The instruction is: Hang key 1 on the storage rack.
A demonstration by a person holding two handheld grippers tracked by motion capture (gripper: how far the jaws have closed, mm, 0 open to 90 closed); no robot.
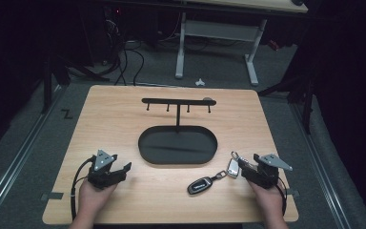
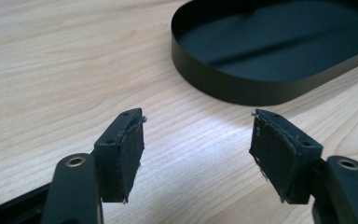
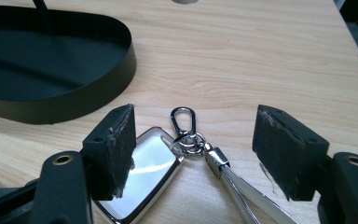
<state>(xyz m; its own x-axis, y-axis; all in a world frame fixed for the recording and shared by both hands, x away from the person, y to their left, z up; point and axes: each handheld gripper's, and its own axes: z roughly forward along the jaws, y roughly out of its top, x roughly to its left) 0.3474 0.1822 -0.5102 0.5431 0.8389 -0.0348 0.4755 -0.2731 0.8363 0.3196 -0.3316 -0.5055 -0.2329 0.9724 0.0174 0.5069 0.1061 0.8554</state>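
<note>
Hovered with right gripper (image 3: 193, 154) jaws apart astride the key ring (image 3: 186, 140); strap trailing back toward hand; left gripper (image 2: 196, 149) likewise parted, farther off.

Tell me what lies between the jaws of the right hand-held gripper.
The right hand-held gripper stands open over the key set: its silver clip and rings, part of the shiny tag and the strap lie between the jaws, as the right gripper view shows.

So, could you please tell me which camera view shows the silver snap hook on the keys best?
The right gripper view: the snap hook lies close up between the open jaws, its clasp and rings sharp. In the high view it is a tiny glint beside the right gripper. The left gripper view looks toward the black tray.
</note>
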